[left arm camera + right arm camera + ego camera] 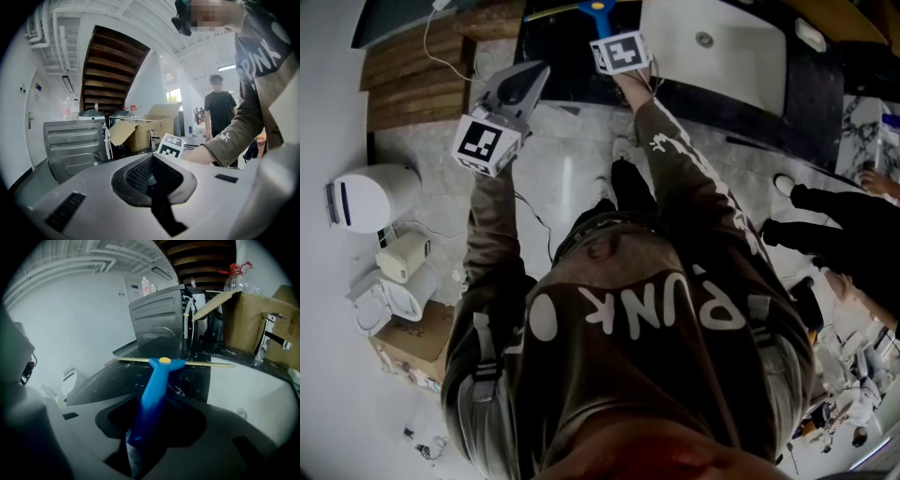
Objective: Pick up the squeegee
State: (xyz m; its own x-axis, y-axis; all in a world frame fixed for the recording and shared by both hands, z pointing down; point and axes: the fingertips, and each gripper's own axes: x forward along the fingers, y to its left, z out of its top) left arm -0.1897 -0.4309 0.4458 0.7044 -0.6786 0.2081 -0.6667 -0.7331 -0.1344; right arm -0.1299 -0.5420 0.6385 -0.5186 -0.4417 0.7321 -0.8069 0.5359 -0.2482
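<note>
Head view: we're looking steeply down on a dark stone tabletop (pixel 558 47) with a white sink (pixel 727 52) set into it, over a pale marble floor (pixel 572 178). A white toilet (pixel 366 197) sits by the left wall, with a small cardboard carton (pixel 408 342) on the floor near it. Wooden stairs (pixel 110 75) climb in the background of the left gripper view, and a second person in black (pixel 220 108) stands across the room.

On to the containers. At the back of the tabletop is a big cardboard box (pixel 255 322), flaps open, but what's inside can't be made out. A clear bottle with a red cap (pixel 236 280) shows above it, a chrome tap (pixel 267 336) stands just in front, and a grey ribbed metal cabinet (pixel 157 317) rises to the left of the box.

Now the action. The squeegee (pixel 154 380) has its yellow blade stretched across the dark stone, one end reaching over to the sink's rim, and its blue handle runs straight back into the right claw (pixel 143 427), which is closed narrow around the handle's end.

The left claw (pixel 152 176) is held out over the floor short of the tabletop, jaws together with nothing between them.
</note>
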